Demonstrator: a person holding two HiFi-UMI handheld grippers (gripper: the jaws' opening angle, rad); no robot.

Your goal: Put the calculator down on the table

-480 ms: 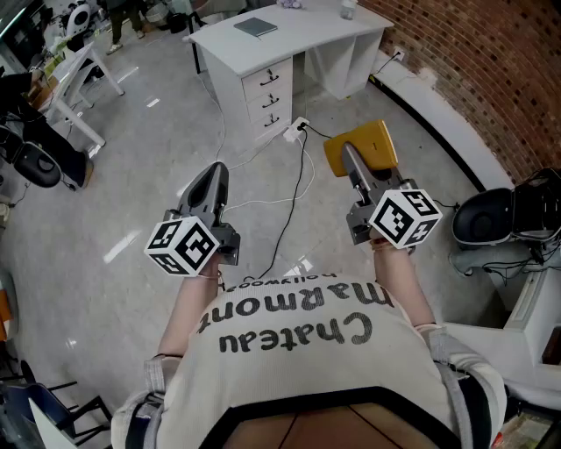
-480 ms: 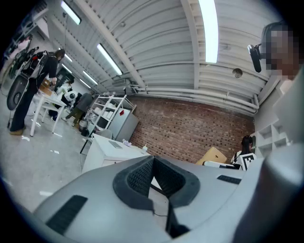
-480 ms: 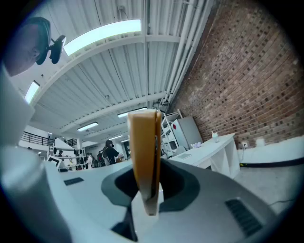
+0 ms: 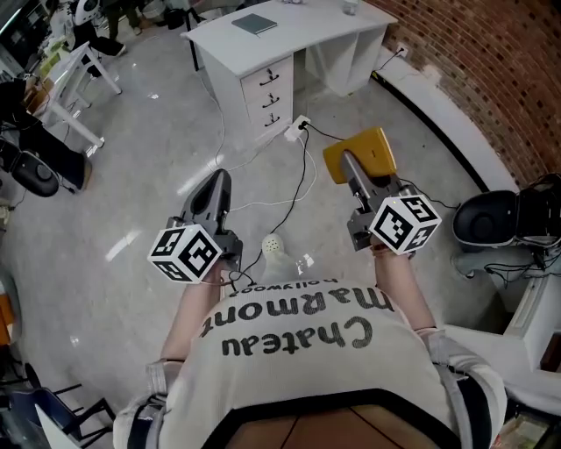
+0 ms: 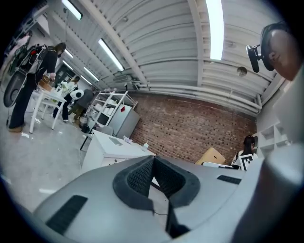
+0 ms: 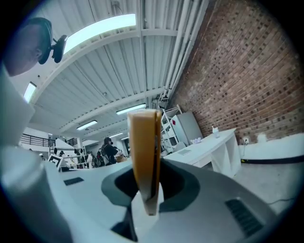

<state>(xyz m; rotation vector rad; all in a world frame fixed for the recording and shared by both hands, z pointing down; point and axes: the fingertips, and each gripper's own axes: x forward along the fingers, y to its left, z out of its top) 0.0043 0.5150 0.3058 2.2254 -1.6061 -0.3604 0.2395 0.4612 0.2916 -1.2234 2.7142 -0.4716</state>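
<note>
Two hand-held grippers, one in each hand, both out in front of the person and pointing level over the grey floor [image 4: 131, 175]. Right hand-held gripper [image 4: 350, 164]: clamped on one yellow calculator [image 4: 372, 146], with both jaws pressing its flat sides. Seen thin edge on in the right gripper view, standing upright between the jaws. One calculator only, up in the air and not on anything, well apart from the one white tabletop [image 4: 302, 26] further ahead. Left hand-held gripper [image 4: 216, 179]: closed, jaw tips together, nothing between them. On the tabletop, one flat grey book [image 4: 255, 24] near the left end. Under that end, three drawers [image 4: 266, 95] in one stack. On the floor by the drawers, one white power strip [image 4: 296, 129] with thin cables running from it toward the person. One small white round thing [image 4: 273, 246] on the floor between the two grippers. One black chair [image 4: 491, 217] off to the right, near the brick wall [image 4: 500, 79].
</note>
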